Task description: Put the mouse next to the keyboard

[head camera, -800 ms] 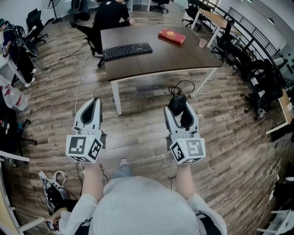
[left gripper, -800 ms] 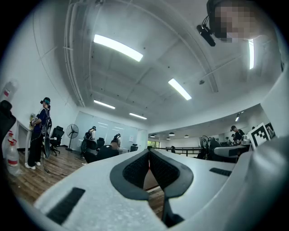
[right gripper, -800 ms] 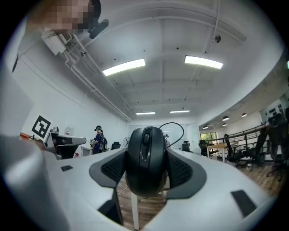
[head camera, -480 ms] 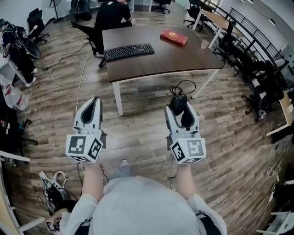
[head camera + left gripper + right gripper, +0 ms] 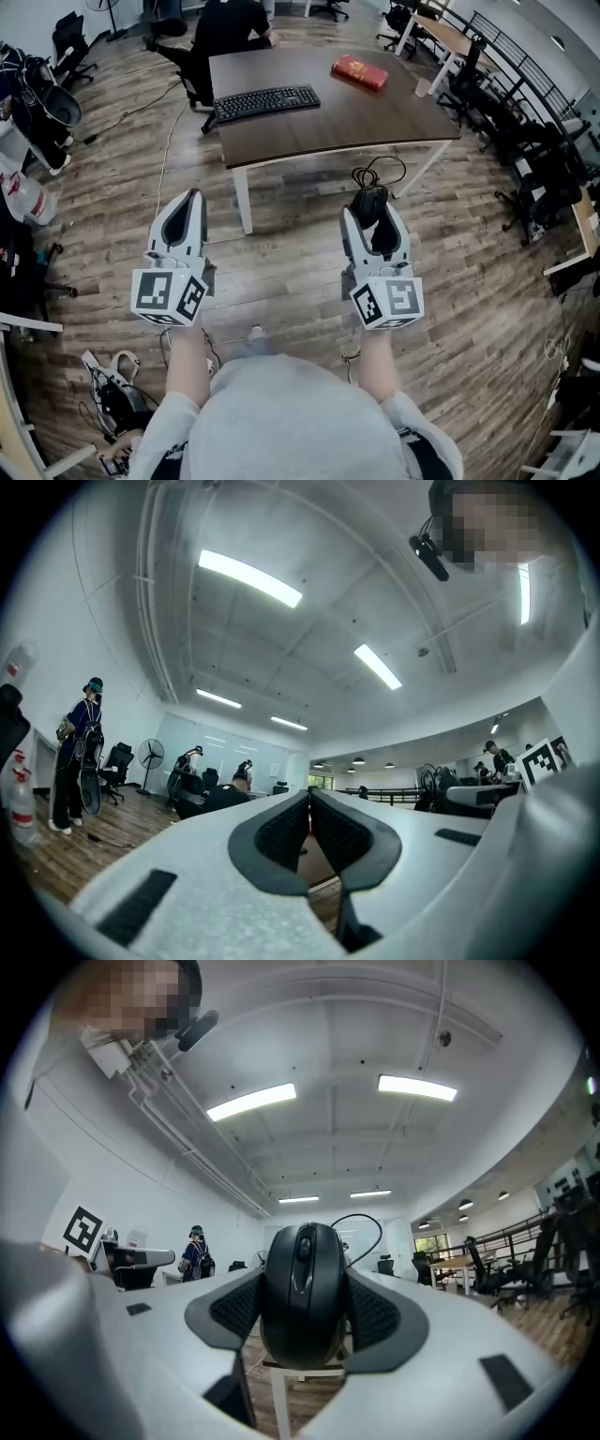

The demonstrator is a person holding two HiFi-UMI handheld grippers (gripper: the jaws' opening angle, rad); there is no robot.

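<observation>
A black wired mouse [image 5: 302, 1290] sits between the pads of my right gripper [image 5: 372, 214], which is shut on it; its cable [image 5: 380, 172] loops out in front. The mouse [image 5: 368, 203] hangs over the wooden floor, short of the dark table [image 5: 356, 117]. On the table's left part lies a black keyboard [image 5: 266, 101]. My left gripper [image 5: 186, 208] is level with the right one, off to the left over the floor. Its pads [image 5: 291, 829] meet at the tips with nothing between them.
A red book [image 5: 360, 71] and a small cup [image 5: 422, 87] lie on the table's right part. A person in black [image 5: 231, 22] sits at the far side on an office chair. Office chairs [image 5: 511, 131] and desks stand at the right, more chairs [image 5: 56, 98] at the left.
The table, keyboard and book have shifted slightly up and right in the head view; both grippers sit a little lower. The mouse stays gripped.
</observation>
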